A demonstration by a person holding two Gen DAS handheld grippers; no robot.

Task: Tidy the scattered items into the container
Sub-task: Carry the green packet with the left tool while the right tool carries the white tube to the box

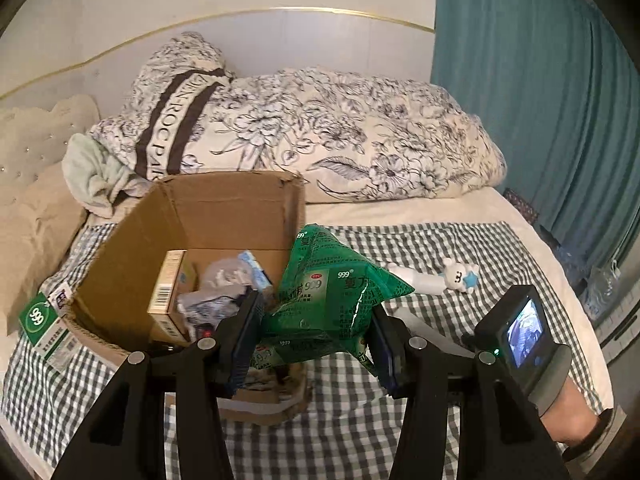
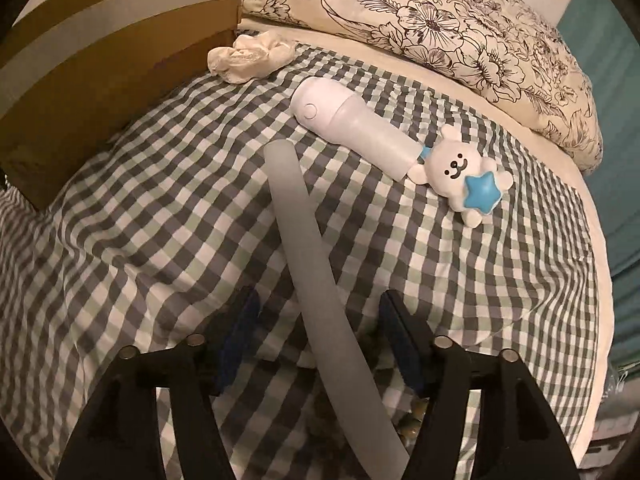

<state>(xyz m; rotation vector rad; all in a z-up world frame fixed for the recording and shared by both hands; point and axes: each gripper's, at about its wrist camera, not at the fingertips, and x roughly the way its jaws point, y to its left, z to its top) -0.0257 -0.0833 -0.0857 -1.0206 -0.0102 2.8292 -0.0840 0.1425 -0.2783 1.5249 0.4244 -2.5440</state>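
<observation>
My left gripper [image 1: 316, 320] is shut on a green 999 medicine bag [image 1: 336, 292] and holds it at the right rim of the open cardboard box [image 1: 132, 264]. The box holds a tan carton [image 1: 166, 296] and crumpled packets [image 1: 224, 284]. My right gripper [image 2: 320, 320] is open, its fingers either side of a long frosted grey strip [image 2: 308, 264] lying on the checked blanket. A white wand with a bear and blue star [image 2: 384, 140] lies beyond it, also in the left wrist view [image 1: 436, 278]. A crumpled white bag [image 2: 248, 56] lies by the box wall [image 2: 100, 64].
A green 999 box [image 1: 44, 328] lies left of the cardboard box. A floral duvet [image 1: 340, 136] is piled at the back. A teal curtain [image 1: 540, 92] hangs at the right. The bed edge [image 2: 600, 264] drops off on the right.
</observation>
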